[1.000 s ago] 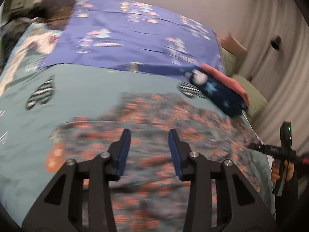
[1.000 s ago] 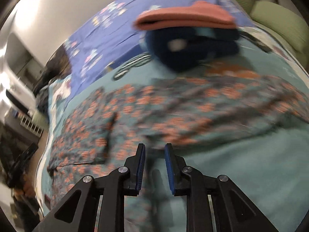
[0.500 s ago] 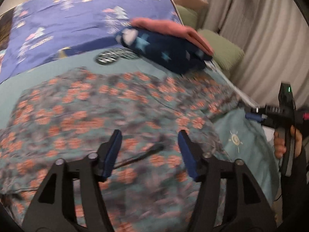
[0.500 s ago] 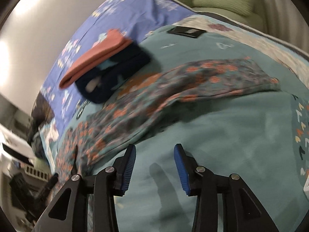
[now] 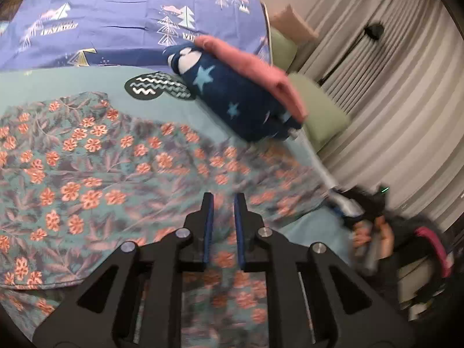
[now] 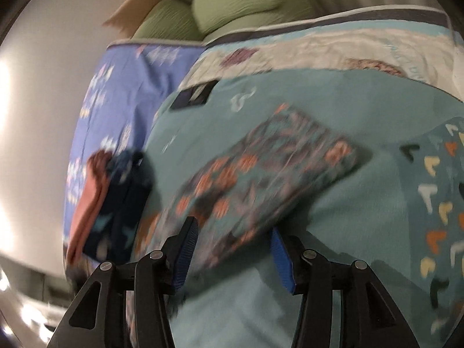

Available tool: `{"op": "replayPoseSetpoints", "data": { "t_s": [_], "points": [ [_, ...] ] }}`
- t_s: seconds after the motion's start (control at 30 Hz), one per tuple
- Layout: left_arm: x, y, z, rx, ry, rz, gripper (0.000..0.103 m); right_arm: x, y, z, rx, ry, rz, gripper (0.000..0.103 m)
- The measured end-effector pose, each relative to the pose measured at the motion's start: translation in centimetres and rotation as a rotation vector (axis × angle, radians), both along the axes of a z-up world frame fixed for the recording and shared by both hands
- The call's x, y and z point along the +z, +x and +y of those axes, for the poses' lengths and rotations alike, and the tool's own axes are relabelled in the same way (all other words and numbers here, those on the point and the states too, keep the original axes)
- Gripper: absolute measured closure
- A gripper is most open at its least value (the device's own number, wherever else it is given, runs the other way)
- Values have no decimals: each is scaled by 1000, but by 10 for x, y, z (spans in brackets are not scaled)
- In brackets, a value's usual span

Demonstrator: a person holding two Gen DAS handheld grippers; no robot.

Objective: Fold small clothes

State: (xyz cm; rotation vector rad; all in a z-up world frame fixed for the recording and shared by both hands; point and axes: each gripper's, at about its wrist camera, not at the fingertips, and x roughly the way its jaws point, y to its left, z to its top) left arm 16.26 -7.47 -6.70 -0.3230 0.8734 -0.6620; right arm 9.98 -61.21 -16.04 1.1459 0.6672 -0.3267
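My left gripper (image 5: pixel 222 203) is matte black plastic: two angular arms with triangular cut-outs, joined by round silver screws, each ending in a slim finger lined with a ribbed blue pad. My right gripper (image 6: pixel 232 249) is built the same way, black linkages, silver screw heads, blue pads (image 6: pixel 279 258) on the inner faces. In the left wrist view my right hand (image 5: pixel 374 237) shows blurred around a black handle carrying a small green light, with a silvery part ahead of it. My sleeve (image 5: pixel 411 232) is dark, and a pinkish-red band (image 5: pixel 435 249) crosses the wrist.
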Motion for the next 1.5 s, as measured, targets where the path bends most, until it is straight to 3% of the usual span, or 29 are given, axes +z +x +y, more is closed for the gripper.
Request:
{"op": "replayPoseSetpoints", "data": {
  "t_s": [0.03,0.07,0.1,0.13,0.23,0.3,0.47,0.57,0.7,0.8,0.9,0.97,1.07,1.23,1.4,1.5],
  "points": [
    [-1,0,3,0,-9,8,62,-2,4,-3,-21,1,2,54],
    [-1,-1,4,8,5,8,52,-2,6,-5,-32,-9,9,57],
    [-1,-3,4,20,31,-2,43,0,8,-5,-34,-35,24,80],
    [-2,-7,3,20,49,-14,43,2,13,-5,-18,-58,35,97],
    [-6,-7,2,17,93,-3,43,15,18,-2,-1,-97,-1,99],
    [-9,-7,6,30,108,-6,43,38,17,6,15,-174,-50,99],
    [-14,-8,22,75,122,-12,41,103,18,52,139,-352,-191,99],
    [-15,-10,31,108,135,-11,41,140,17,105,272,-454,-299,99],
    [-12,-20,47,166,146,-62,41,163,17,186,489,-537,-395,98],
    [-12,-25,59,184,137,-62,41,162,13,261,699,-601,-431,97],
    [-15,-31,71,197,140,-54,41,140,7,330,933,-659,-416,96],
    [-17,-34,77,200,136,-42,41,115,5,367,1081,-685,-351,95],
    [-22,-39,84,196,132,-20,41,83,2,386,1188,-685,-242,82],
    [-26,-44,82,177,134,-14,40,63,-15,366,1229,-621,-201,57],
    [-20,-45,65,127,116,-32,40,67,-25,331,1137,-501,-202,52],
    [-15,-43,46,81,111,-44,40,73,-25,323,1049,-571,-152,52]
  ]
}}
